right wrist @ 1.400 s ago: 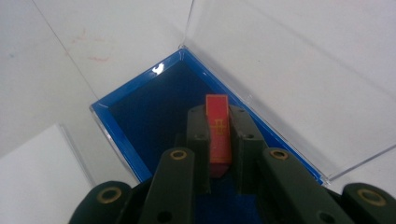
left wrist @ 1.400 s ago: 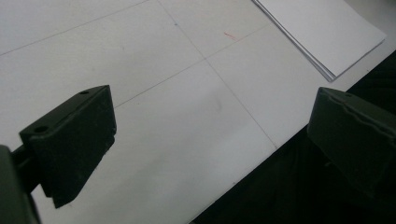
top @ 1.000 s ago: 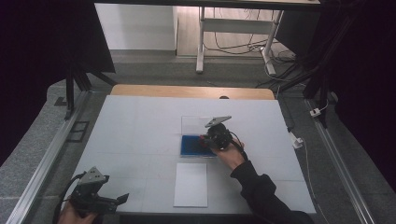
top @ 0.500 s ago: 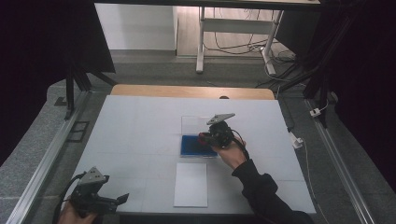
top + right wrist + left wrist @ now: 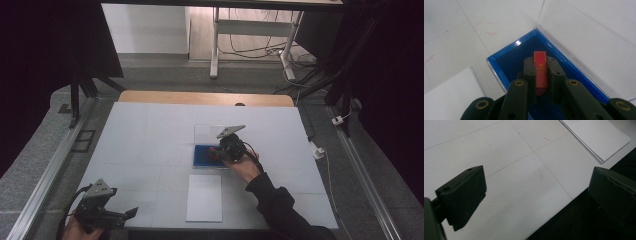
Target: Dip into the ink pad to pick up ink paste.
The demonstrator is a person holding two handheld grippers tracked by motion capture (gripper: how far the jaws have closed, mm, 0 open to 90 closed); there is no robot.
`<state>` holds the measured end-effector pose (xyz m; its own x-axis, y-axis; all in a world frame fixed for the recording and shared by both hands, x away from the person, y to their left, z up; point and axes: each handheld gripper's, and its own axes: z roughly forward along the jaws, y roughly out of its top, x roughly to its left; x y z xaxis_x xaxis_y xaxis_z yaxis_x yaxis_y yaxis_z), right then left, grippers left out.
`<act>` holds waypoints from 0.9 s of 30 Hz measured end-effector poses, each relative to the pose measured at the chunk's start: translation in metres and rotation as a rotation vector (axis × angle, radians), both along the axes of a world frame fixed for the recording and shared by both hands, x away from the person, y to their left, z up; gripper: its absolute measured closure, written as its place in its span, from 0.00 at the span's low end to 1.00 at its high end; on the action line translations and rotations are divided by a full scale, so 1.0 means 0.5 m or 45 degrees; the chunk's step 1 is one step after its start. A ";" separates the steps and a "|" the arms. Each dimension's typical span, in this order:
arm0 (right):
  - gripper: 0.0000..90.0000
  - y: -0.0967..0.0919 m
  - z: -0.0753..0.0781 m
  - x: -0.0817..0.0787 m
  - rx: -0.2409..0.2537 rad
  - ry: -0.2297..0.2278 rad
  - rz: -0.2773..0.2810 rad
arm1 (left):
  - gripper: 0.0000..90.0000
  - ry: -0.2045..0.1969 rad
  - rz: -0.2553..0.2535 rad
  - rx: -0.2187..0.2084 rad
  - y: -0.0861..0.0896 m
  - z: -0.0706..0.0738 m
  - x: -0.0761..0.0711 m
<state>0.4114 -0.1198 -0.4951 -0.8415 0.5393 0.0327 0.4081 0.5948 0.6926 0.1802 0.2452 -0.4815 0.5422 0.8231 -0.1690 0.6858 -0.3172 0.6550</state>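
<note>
— Nothing much has shifted since a second ago: the right gripper [image 5: 226,150] hangs over the same blue box [image 5: 202,156], and the left gripper [image 5: 117,216] sits at the same near corner of the table [image 5: 150,135].

— What is the right one holding?

— A small red card [image 5: 540,72], clamped edge-on between its two black jaws. It is a narrow, flat red slip with a gold mark printed on its face, standing up along the jaws.

— And where is that card?

— Just inside the blue box, above its dark blue floor. The box has bright blue walls and a clear lid [image 5: 586,32] swung open beyond the jaw tips.

— Anything in the way?

— The near blue wall runs just left of the jaws, the far wall just right of them, so the gripper sits between the two. A white stack of paper [image 5: 205,197] lies behind the right gripper, toward the person, apart from the box.

— The left gripper?

— Its jaws stand wide apart with nothing between them, over bare table; a corner of the paper [image 5: 596,137] lies ahead of it.
</note>
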 end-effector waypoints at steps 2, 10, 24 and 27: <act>0.89 0.001 -0.001 0.000 -0.003 -0.003 -0.001 | 0.03 0.001 0.001 0.000 0.000 0.000 0.000; 0.89 0.010 -0.001 -0.008 -0.049 -0.040 0.001 | 0.03 0.008 0.005 0.003 -0.001 0.000 0.001; 0.89 0.006 -0.007 -0.008 -0.015 -0.027 -0.016 | 0.03 0.015 -0.001 0.003 -0.002 -0.001 0.004; 0.90 -0.001 -0.009 -0.001 0.026 0.008 -0.022 | 0.03 0.016 0.000 0.001 -0.002 -0.001 0.004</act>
